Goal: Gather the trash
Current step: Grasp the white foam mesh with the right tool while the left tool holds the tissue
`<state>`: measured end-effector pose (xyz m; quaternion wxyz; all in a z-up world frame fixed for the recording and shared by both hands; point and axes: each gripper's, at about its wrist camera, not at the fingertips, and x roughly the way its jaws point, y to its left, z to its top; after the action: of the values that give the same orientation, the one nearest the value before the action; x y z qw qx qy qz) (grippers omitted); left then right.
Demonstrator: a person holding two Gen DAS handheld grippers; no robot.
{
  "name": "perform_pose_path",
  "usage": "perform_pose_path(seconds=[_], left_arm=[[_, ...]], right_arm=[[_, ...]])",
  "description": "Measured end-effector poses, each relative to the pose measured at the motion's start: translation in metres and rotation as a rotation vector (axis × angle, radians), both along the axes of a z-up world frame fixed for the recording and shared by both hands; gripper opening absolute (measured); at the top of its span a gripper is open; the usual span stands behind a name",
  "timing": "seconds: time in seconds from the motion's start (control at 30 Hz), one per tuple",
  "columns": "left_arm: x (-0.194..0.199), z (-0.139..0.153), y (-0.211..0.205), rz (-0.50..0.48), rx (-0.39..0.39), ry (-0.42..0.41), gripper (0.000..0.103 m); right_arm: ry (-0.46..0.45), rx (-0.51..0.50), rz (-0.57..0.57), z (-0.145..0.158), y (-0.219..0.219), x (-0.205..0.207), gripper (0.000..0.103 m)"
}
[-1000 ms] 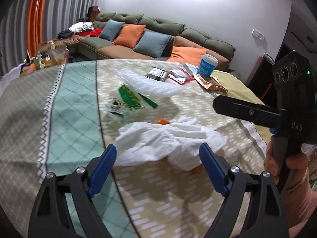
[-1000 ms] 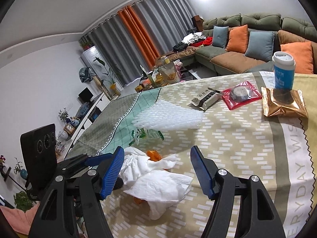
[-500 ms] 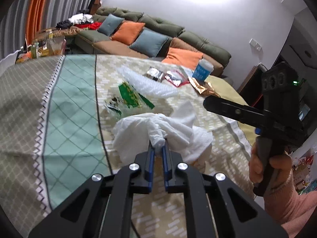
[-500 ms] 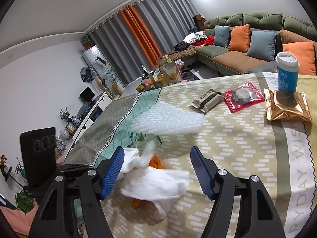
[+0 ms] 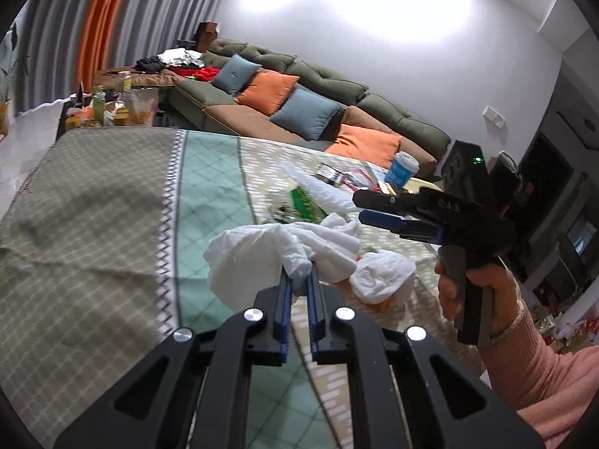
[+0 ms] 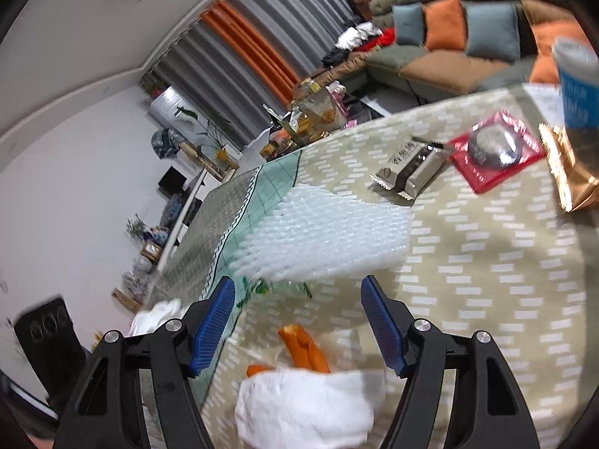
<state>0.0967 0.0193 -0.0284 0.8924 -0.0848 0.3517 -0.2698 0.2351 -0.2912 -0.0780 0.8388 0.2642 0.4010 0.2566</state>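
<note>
Patterned table carrying litter; left hand-held gripper is clenching white plastic bag; right hand-held gripper is hovering released over bubble wrap

Living room around my work table

I see a long olive sofa with orange and blue cushions against a white wall, where a bright glare sits. Grey curtains with an orange panel hang behind a cluttered low table. A patterned tablecloth covers the table before me.
</note>
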Motion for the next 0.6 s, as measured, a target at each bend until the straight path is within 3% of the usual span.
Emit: perform_pose_path(seconds=[0.2,0.33,0.37,0.53,0.6], left_arm=[[-0.003,0.0,0.014,0.036,0.005,0.0,0.009],[-0.005,-0.001,0.022,0.058,0.007,0.005,0.009],[-0.005,-0.002,0.023,0.063,0.006,0.005,0.009],[-0.009,-0.003,0.03,0.079,0.007,0.005,0.009],[-0.011,-0.003,0.031,0.088,0.015,0.003,0.009]], right_arm=[[0.084,0.111,-0.039,-0.016,-0.006,0.019,0.07],[0.1,0.171,-0.082,-0.018,-0.014,0.022,0.063],[0.102,0.176,-0.084,-0.019,-0.015,0.022,0.052],[0.122,0.195,-0.076,-0.026,-0.018,0.022,0.025],[0.107,0.181,-0.068,-0.024,-0.016,0.019,0.02]])
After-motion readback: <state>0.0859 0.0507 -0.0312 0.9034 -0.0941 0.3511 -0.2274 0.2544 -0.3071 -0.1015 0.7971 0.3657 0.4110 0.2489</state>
